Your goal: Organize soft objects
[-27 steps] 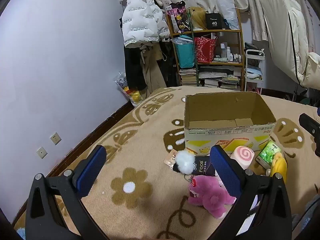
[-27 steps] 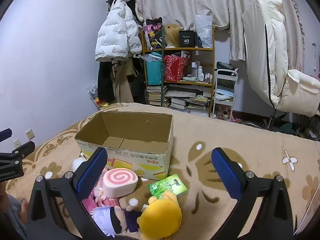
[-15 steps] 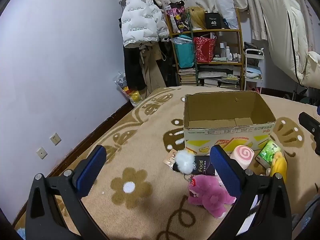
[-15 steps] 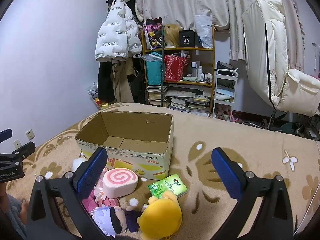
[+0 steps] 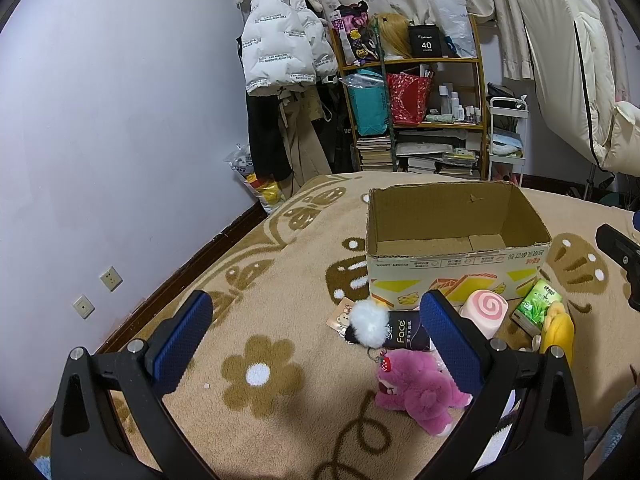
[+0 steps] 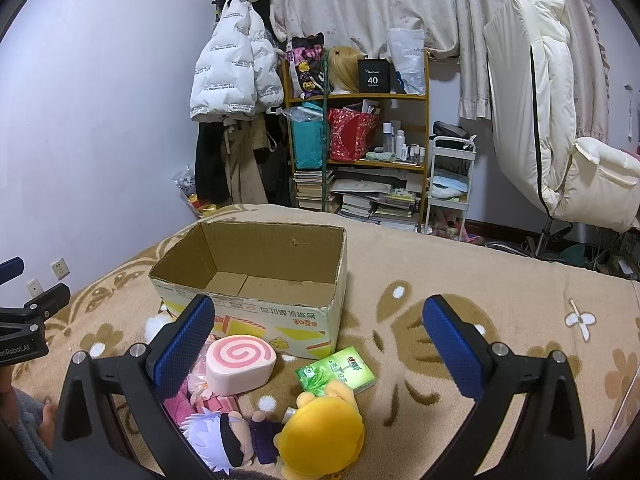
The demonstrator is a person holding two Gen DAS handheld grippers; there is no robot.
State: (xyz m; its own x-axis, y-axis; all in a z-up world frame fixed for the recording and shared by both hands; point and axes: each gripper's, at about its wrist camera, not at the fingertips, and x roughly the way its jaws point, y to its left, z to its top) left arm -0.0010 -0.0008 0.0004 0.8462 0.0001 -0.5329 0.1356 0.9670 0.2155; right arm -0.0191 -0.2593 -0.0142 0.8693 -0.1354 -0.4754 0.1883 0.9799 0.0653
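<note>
An open, empty cardboard box (image 5: 456, 224) (image 6: 256, 264) stands on the beige patterned blanket. In front of it lie soft toys: a pink bear (image 5: 416, 390), a white pompom (image 5: 370, 318), a pink swirl roll (image 5: 486, 312) (image 6: 240, 362), a yellow plush (image 5: 560, 334) (image 6: 324, 428) and a white-haired doll (image 6: 218, 438). A green tissue pack (image 6: 336, 370) (image 5: 538, 306) and a black "Face" pack (image 5: 404, 334) lie among them. My left gripper (image 5: 316, 338) is open and empty, above the blanket left of the toys. My right gripper (image 6: 320, 340) is open and empty above the toys.
A cluttered shelf (image 6: 360, 152) with books and bags stands behind the bed, with a white jacket (image 6: 232, 76) hanging to its left. A white chair (image 6: 560, 140) is at the right. A wall (image 5: 100, 140) runs along the bed's left side.
</note>
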